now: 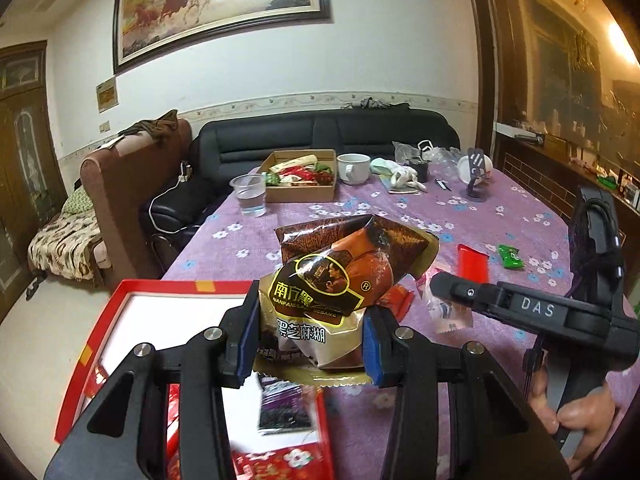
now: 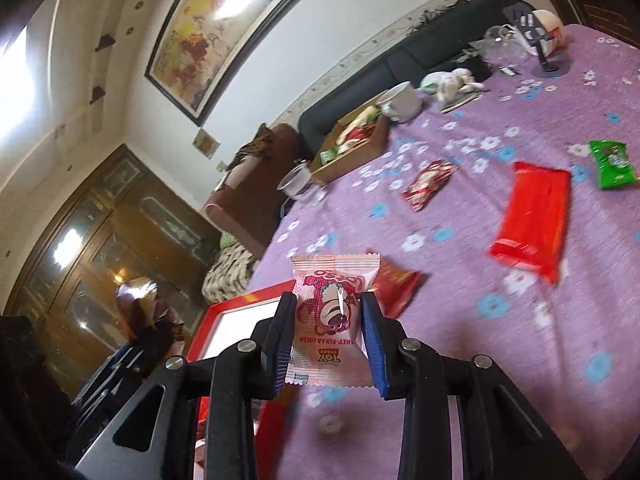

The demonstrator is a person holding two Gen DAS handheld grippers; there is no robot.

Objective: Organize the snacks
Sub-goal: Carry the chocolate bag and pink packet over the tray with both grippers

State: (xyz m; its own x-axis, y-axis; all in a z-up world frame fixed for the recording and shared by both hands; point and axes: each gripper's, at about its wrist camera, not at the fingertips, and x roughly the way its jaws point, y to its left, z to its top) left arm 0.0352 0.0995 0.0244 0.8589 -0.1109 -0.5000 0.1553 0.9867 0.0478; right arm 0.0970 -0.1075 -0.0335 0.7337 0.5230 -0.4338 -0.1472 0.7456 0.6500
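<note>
At the table's near-left corner: red tray (image 1: 120,300), white-lined, one dark sachet (image 1: 285,404) already inside near its front edge.

Directly above the tray's right rim: sesame paste bag (image 1: 328,280), clamped between the blue pads of the left gripper (image 1: 310,344); long axis upright, top leaning away toward the far edge. Tray interior below and left of the bag, so likely release by a short shift left and down.

Just right of the tray, over the purple cloth: pink wrapped cake (image 2: 330,316), pinched across its width by the right gripper (image 2: 328,340), long axis upright, print upside down. Tray's red rim (image 2: 240,300) immediately left of this gripper.

Left gripper nearer the tray opening; right gripper at its right flank, to follow without crossing.

Farther out toward the table's right edge, loose: red flat packet (image 2: 532,220), green packet (image 2: 612,164), small red packets (image 2: 430,184).
</note>
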